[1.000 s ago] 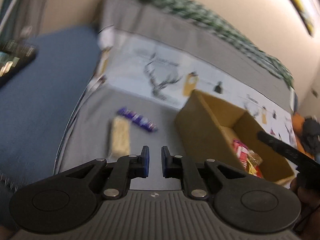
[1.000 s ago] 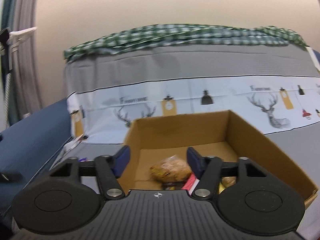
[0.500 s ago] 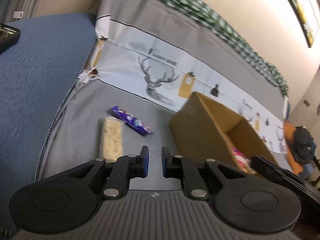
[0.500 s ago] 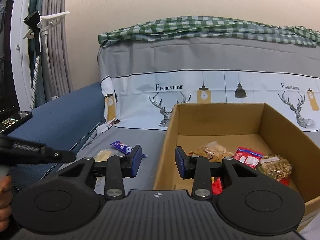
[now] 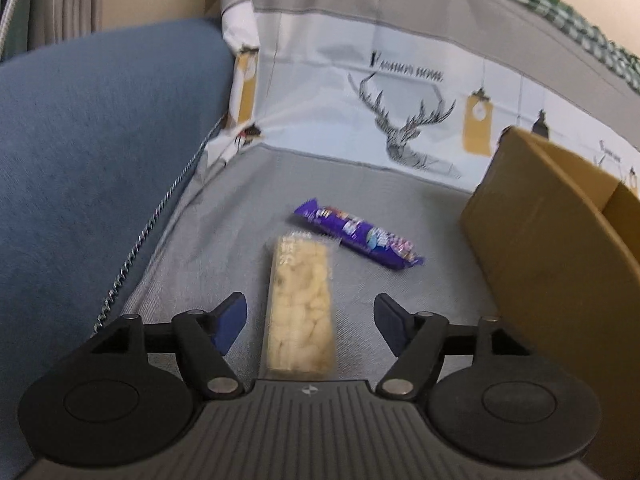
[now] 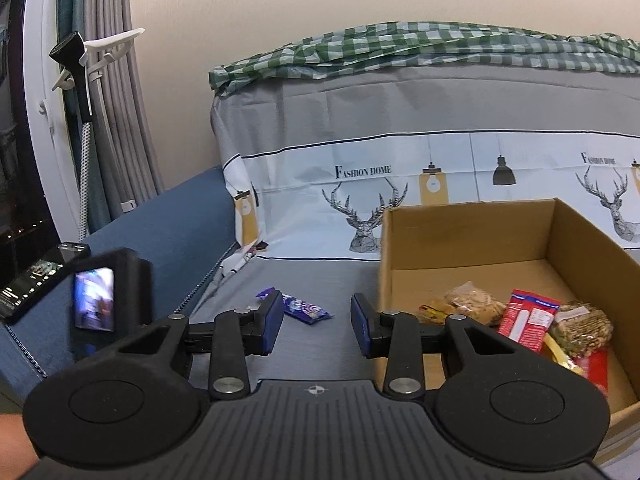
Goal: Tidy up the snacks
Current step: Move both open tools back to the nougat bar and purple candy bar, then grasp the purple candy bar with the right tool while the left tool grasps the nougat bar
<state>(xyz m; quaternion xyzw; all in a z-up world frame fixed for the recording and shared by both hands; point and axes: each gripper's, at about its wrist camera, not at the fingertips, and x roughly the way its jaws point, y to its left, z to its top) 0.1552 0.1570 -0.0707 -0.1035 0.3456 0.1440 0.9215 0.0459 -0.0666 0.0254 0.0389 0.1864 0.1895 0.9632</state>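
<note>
A long clear pack of pale puffed snack [image 5: 301,304] lies on the grey sofa cover. My left gripper [image 5: 310,320] hangs over its near half with jaws opening wide on either side; the pads do not touch it. Just beyond lies a purple wrapped bar [image 5: 358,234], also seen in the right wrist view [image 6: 301,309]. The cardboard box [image 6: 468,220] stands to the right and holds several snack packs [image 6: 532,318]. My right gripper [image 6: 316,322] hovers partly open beside the box's left wall, nothing between its fingers.
A blue sofa arm [image 5: 88,152] rises on the left with a dark device [image 6: 36,280] lying on it. The deer-print backrest [image 6: 400,184] stands behind. The camera on the left gripper [image 6: 106,292] shows at the left of the right wrist view.
My left gripper dropped toward the pale snack pack and its jaws went from shut to wide. My right gripper swung left away from the box's inside and narrowed its gap.
</note>
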